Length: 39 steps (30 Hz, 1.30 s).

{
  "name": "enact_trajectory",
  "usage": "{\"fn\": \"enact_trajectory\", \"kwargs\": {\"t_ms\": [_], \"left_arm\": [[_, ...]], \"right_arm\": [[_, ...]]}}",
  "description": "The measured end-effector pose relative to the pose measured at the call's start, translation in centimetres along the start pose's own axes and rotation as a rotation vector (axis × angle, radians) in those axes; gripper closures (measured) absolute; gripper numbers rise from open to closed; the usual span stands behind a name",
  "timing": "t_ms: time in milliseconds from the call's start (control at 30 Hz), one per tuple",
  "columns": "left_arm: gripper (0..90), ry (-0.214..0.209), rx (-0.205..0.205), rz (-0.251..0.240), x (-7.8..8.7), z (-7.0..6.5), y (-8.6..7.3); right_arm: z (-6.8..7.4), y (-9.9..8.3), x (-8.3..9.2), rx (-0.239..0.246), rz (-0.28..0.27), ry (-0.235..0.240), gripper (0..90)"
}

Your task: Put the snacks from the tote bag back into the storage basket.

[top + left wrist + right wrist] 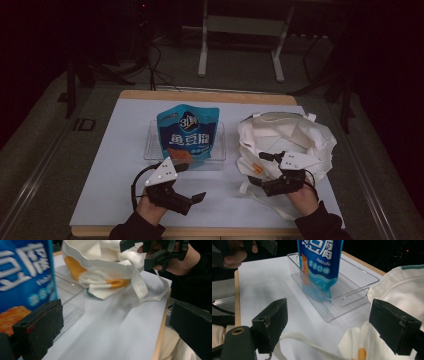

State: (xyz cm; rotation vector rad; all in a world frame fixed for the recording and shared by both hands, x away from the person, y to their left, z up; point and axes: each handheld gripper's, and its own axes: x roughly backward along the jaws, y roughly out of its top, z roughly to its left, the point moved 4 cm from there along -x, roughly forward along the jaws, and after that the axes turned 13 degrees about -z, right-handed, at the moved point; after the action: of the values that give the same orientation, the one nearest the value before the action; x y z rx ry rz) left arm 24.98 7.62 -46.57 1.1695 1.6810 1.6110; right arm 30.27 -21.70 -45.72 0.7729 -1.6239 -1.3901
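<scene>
1. A blue plastic snack pouch [188,133] printed with white characters and the word "Fishtofu" stands upright in a clear, shallow, rectangular plastic tray [152,145], near the middle of the white table top [110,165].
2. In the right gripper view the snack pouch [320,265] rises from the floor of the clear tray [352,293], its lower edge resting inside the tray walls.
3. A cream-white cloth tote bag [290,137] with orange patches lies crumpled just to the right of the tray; its loose straps spill onto the table toward the person.
4. The left gripper [186,181] is held low over the table just in front of the tray, with its jaws wide apart and nothing between them.
5. In the left gripper view the left gripper [117,325] looks past the pouch [22,272] and the tray's clear corner [72,297] toward the bag [105,267]; both black jaws stand far from each other over bare table.
6. The right gripper [262,170] sits at the near edge of the bag, its jaws spread.
7. In the right gripper view the right gripper [337,322] has one jaw over the table and the other over the bag's cloth [402,287]; a white strap [299,338] curves beneath the gap, and nothing is clamped.
8. A wooden rim [200,95] edges the table's far side.
</scene>
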Motion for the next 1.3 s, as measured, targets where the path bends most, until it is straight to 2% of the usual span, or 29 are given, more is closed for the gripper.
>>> {"fn": "enact_trajectory", "kwargs": {"t_ms": [67, 200, 367, 500, 633, 767, 833, 967, 1067, 1300], "left_arm": [[0.0, -0.021, 0.015, 0.01, -0.5, -0.1, -0.4], [0.0, -0.027, -0.02, 0.042, -1.2, -0.5, -1.0], [0.0, -0.061, -0.025, 0.045, -1.8, -1.0, -1.4], [0.0, -0.07, -0.039, 0.064, -2.2, -1.1, -1.9], [0.0, -0.069, -0.044, 0.061, -2.3, -1.1, -2.3], [0.0, -0.066, -0.047, 0.084, -2.6, -1.0, -2.9], [0.0, -0.055, -0.067, 0.091, -2.6, -1.0, -3.1], [0.0, -0.043, -0.075, 0.095, -2.5, -0.8, -3.5], [0.0, -0.035, -0.085, 0.1, -2.5, -0.7, -3.9], [0.0, -0.047, -0.083, 0.11, -2.6, -0.7, -4.3]], "right_arm": [[0.1, -0.2, 0.4, -0.011, 0.0, -0.012, 15.4], [0.3, -0.5, 1.4, -0.004, -0.008, -0.041, 15.4], [0.4, -0.9, 2.7, 0.004, -0.006, -0.056, 15.4], [0.8, -1.3, 3.7, 0.015, -0.013, -0.078, 14.6], [0.9, -1.8, 4.3, 0.033, -0.021, -0.138, 13.8], [0.7, -2.0, 4.9, 0.009, -0.058, -0.17, 13.8], [0.6, -2.2, 5.0, 0.01, -0.073, -0.185, 13.8], [0.5, -2.4, 5.0, 0.006, -0.106, -0.203, 13.8], [0.5, -2.9, 4.7, 0.024, -0.083, -0.228, 13.9], [0.6, -3.5, 4.2, 0.049, -0.067, -0.221, 13.9]]}}
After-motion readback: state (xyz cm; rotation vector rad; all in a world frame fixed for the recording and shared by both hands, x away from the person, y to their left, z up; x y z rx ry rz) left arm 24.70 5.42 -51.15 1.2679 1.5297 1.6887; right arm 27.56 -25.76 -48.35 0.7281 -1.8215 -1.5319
